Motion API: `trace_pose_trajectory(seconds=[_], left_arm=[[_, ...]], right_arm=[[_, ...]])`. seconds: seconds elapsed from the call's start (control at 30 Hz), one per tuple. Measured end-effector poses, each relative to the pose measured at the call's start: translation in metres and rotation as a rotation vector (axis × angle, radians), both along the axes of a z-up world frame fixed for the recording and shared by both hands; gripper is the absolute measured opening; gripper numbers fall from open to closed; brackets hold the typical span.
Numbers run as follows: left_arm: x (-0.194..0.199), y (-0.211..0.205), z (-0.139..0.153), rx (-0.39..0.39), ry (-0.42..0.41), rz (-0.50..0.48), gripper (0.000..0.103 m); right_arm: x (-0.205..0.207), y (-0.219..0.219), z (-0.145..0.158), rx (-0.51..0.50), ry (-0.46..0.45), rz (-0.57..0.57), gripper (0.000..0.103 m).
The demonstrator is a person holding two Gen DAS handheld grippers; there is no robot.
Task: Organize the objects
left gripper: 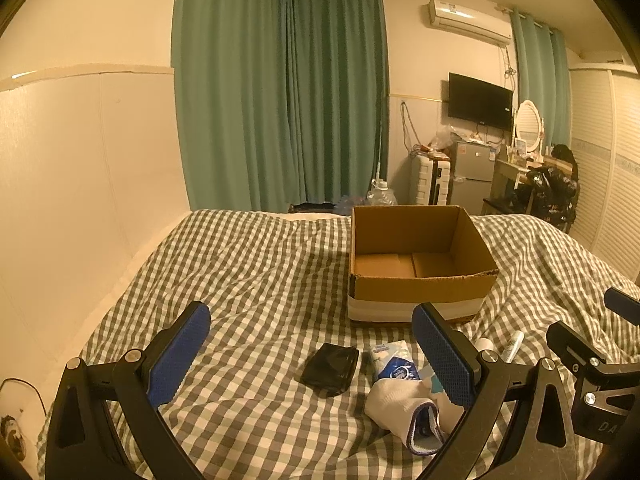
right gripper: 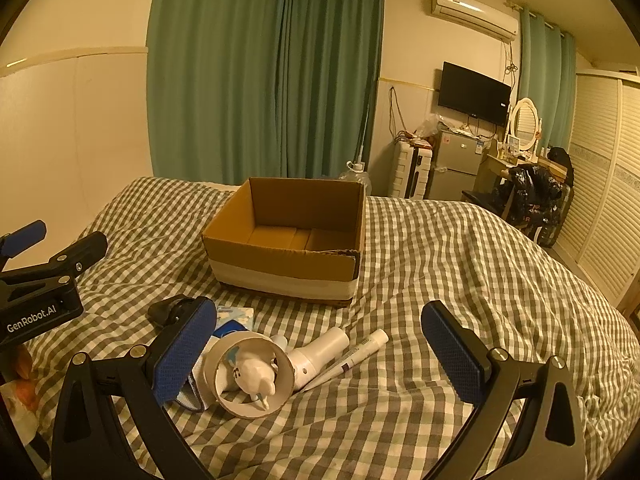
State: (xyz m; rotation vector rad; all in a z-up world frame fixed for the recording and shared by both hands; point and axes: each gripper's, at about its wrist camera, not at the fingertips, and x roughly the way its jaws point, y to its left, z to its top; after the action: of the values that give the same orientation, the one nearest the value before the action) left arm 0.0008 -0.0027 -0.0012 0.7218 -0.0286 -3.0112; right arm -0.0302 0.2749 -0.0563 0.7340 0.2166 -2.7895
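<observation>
With both the left gripper and right gripper wide and empty, the fan could roll from the box at twelve o'clock.

— What's on the bed?
— An open cardboard box at twelve o'clock. Nearer, at seven (bunched together): a black pouch, tissue pack, white sock, handheld fan, and a tube.
</observation>
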Motion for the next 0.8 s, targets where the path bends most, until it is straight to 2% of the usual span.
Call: trace_pose_trajectory(seconds=[0.8], left_arm=[[0.0014, 0.0034, -0.0022, -0.002, 0.003, 0.004, 0.103]], right_arm=[[0.0016, -0.0014, -0.0033, 0.001, -0.012, 0.008, 0.103]])
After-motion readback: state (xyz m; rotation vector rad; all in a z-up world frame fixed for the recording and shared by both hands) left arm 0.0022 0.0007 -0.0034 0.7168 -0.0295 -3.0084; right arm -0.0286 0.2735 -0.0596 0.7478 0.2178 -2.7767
